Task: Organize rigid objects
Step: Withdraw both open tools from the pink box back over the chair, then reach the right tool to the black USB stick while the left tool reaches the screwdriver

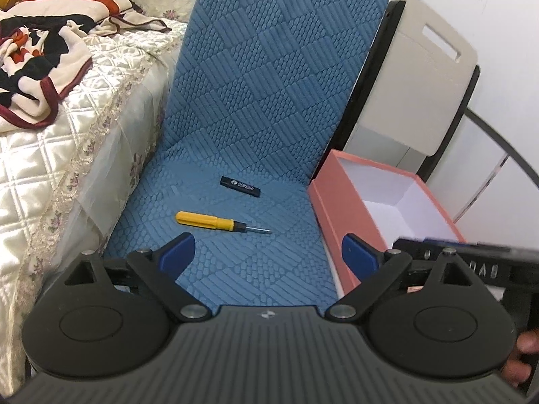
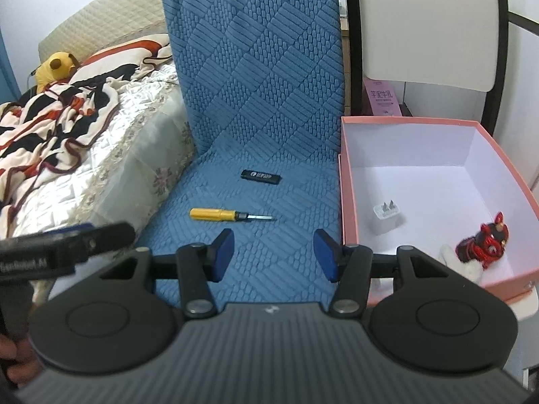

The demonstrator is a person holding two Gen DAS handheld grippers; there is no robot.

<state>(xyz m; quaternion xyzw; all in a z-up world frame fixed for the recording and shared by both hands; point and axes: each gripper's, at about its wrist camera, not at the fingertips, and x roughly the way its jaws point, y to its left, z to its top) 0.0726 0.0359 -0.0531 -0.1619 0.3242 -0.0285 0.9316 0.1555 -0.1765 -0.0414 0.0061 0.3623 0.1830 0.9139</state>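
A yellow-handled screwdriver (image 1: 215, 222) (image 2: 229, 215) and a black stick-shaped device (image 1: 240, 186) (image 2: 261, 177) lie on the blue chair seat (image 1: 256, 269) (image 2: 269, 202). A pink box (image 2: 348, 181) (image 1: 337, 208) stands right of the seat, holding a white charger plug (image 2: 385, 217) and a red toy figure (image 2: 485, 242). My left gripper (image 1: 269, 257) is open and empty, just short of the screwdriver. My right gripper (image 2: 273, 256) is open and empty, near the seat's front beside the box.
A bed (image 1: 67, 128) with a quilted cover, a crumpled blanket (image 2: 57, 124) and a yellow plush toy (image 2: 57, 67) borders the chair on the left. A second chair back (image 1: 431, 77) and a white wall stand behind the box.
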